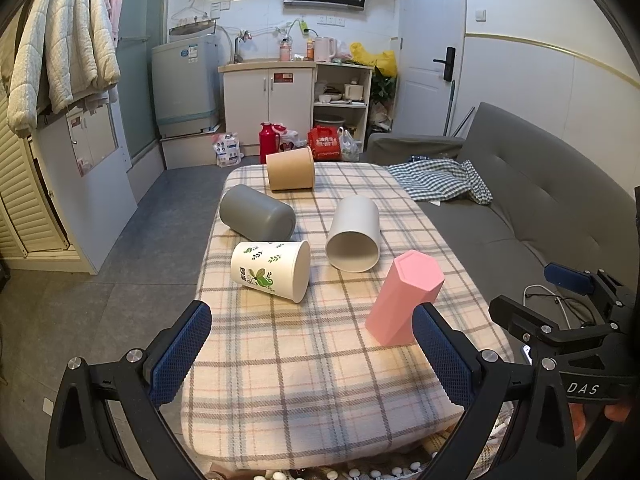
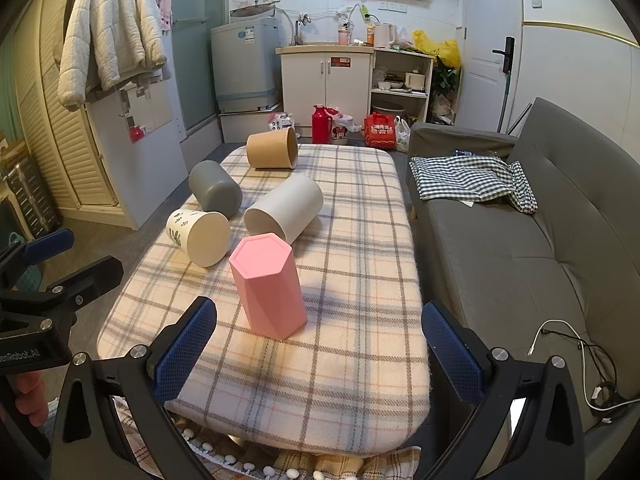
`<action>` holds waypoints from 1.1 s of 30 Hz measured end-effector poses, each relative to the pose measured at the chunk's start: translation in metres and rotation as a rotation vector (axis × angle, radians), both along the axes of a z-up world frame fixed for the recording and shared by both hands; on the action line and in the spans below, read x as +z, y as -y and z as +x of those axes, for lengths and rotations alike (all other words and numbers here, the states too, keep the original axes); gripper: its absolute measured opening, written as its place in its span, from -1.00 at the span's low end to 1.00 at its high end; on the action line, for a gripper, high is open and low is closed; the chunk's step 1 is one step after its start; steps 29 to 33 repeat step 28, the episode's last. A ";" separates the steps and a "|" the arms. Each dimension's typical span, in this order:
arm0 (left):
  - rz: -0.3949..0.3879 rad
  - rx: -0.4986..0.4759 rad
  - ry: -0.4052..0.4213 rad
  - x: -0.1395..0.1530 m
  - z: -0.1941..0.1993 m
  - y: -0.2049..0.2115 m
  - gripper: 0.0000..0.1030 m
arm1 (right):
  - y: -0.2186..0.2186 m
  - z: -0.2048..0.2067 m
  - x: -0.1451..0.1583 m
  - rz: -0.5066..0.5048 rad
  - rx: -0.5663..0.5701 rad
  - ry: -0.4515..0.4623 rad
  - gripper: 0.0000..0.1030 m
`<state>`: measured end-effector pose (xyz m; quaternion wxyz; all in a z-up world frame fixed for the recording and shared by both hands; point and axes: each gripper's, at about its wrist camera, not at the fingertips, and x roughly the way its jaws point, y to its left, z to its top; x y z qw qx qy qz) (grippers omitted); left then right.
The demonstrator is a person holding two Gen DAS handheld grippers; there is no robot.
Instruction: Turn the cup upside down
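A pink hexagonal cup (image 1: 404, 300) (image 2: 269, 286) stands upside down on the plaid-covered table (image 1: 320, 360) (image 2: 352, 264). Lying on their sides are a white leaf-print paper cup (image 1: 272, 275) (image 2: 199, 237), a white cup (image 1: 354, 234) (image 2: 285, 210), a grey cup (image 1: 257, 214) (image 2: 215, 189) and a brown paper cup (image 1: 290, 169) (image 2: 272, 151). My left gripper (image 1: 312, 356) is open and empty over the table's near end. My right gripper (image 2: 320, 356) is open and empty, just in front of the pink cup; it also shows in the left wrist view (image 1: 560, 312).
A grey sofa (image 2: 520, 240) with a checked cloth (image 2: 472, 180) runs along the table's right side. A white cable (image 2: 568, 360) lies on its seat. Floor lies left of the table, with a cabinet, a red flask (image 2: 321, 124) and bags beyond the far end.
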<state>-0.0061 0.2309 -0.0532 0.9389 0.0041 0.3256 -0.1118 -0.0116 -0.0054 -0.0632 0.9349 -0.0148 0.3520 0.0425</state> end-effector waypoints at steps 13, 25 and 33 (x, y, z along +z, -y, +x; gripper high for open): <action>0.000 0.002 -0.007 0.000 0.000 0.000 1.00 | -0.001 0.000 0.000 0.000 0.000 -0.004 1.00; 0.002 0.003 -0.006 0.000 0.000 0.000 1.00 | -0.001 0.001 -0.001 0.000 -0.001 -0.006 1.00; 0.002 0.002 -0.004 0.000 0.000 0.000 1.00 | 0.000 0.000 -0.001 0.000 -0.001 -0.006 1.00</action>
